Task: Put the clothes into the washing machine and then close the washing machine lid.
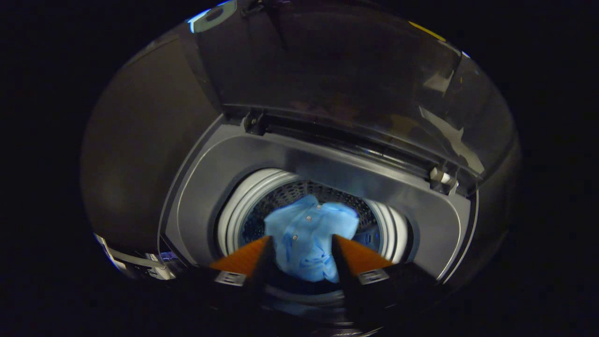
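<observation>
Your claw [301, 243] hangs over the washer's [323, 164] drum [243, 206], fingers spread apart and gripping nothing. The blue shirt [306, 234] lies bunched inside the drum, seen between the fingers. Behind the drum, the lid [327, 70] stands raised.

The drum [262, 206] mouth lies open under the gripper [301, 243], ringed by the grey top deck [210, 182]. A blue shirt [306, 241] hangs between the spread fingers and blocks most of that opening. Beyond, the raised lid [327, 79] stands upright, walling off the far side.
</observation>
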Demonstrator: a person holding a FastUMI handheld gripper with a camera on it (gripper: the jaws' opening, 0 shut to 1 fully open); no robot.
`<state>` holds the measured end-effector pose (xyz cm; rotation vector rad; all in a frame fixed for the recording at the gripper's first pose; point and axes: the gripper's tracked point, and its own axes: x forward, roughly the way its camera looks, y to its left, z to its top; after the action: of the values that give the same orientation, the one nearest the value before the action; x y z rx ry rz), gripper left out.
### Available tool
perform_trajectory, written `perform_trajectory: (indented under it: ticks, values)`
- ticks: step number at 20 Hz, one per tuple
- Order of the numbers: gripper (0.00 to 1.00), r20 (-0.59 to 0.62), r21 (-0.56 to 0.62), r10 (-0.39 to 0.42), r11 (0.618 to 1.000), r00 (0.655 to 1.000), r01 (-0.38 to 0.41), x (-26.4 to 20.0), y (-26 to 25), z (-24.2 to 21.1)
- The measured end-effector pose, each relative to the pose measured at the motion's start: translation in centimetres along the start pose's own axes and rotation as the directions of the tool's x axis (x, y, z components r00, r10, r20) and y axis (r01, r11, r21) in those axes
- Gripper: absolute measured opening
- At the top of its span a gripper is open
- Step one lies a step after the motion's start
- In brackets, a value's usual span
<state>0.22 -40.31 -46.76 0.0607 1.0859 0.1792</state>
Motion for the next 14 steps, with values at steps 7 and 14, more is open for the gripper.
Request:
perform_trajectory:
  ticks: [7, 14]
  values:
    - [0.99, 0.014, -0.018, -0.016, 1.000, 1.000, 0.017, -1.2, -0.1, 0.1]
    - [0.99, 0.043, -0.004, -0.018, 1.000, 0.999, 0.018, -2.4, 0.5, 0.9]
